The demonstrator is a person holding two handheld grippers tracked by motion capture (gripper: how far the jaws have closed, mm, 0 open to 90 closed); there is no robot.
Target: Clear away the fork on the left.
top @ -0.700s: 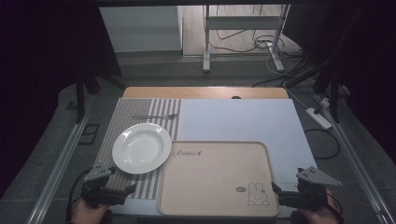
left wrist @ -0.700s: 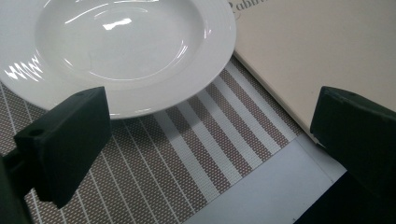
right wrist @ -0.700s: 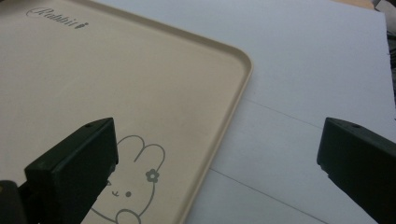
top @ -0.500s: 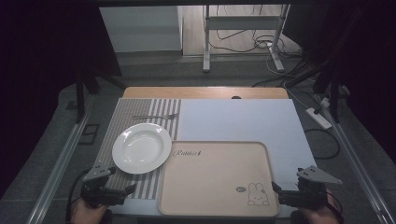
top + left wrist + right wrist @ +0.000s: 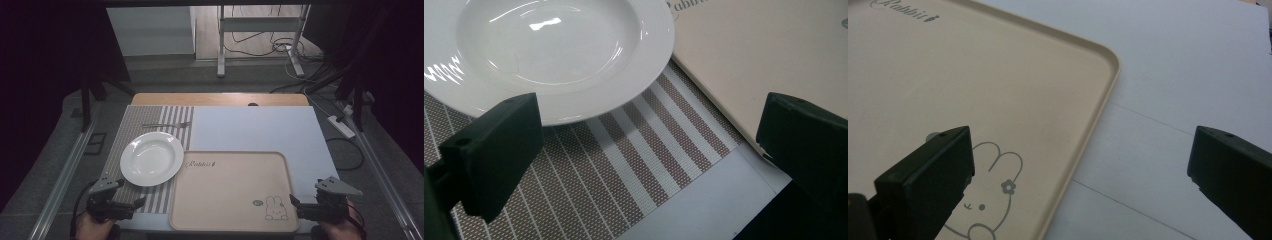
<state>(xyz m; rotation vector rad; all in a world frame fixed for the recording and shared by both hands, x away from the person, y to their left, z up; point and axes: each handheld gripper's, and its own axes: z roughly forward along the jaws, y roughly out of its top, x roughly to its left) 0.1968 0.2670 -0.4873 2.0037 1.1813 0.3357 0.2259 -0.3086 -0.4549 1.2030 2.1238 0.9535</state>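
White glazed ceramic: the plate [image 5: 152, 157] is seen on the striped mat [image 5: 131, 129] at the left of the table, its right rim just beside the left edge of the tray [image 5: 231, 191]; whether the two touch cannot be told.
Beige plastic: the tray is laid flat near the front edge, a rabbit drawing printed in its near right corner and lettering at its far left corner.
Fork: a fork [image 5: 165, 124] is laid on the mat beyond the plate, apart from it.
Left gripper: the left gripper [image 5: 141, 202] is held at the near left corner, jaws spread wide and empty; in the left gripper view the plate [image 5: 559, 55] is framed just ahead, with bare mat [image 5: 589, 180] between the jaws.
Right gripper: the right gripper [image 5: 293, 202] is held at the near right corner, jaws wide apart with nothing between them; its own view looks over the tray's [image 5: 998, 100] raised rim and the pale table cover [image 5: 1168, 100].
Handling, plate: it is judged stiff, fairly heavy, slippery under the pads and breakable if dropped or knocked against the tray.
Where to grip: the broad flat rim on the near side is judged the best hold, one jaw over and one under; the low rim leaves little room beneath, so some tilting may be called for.
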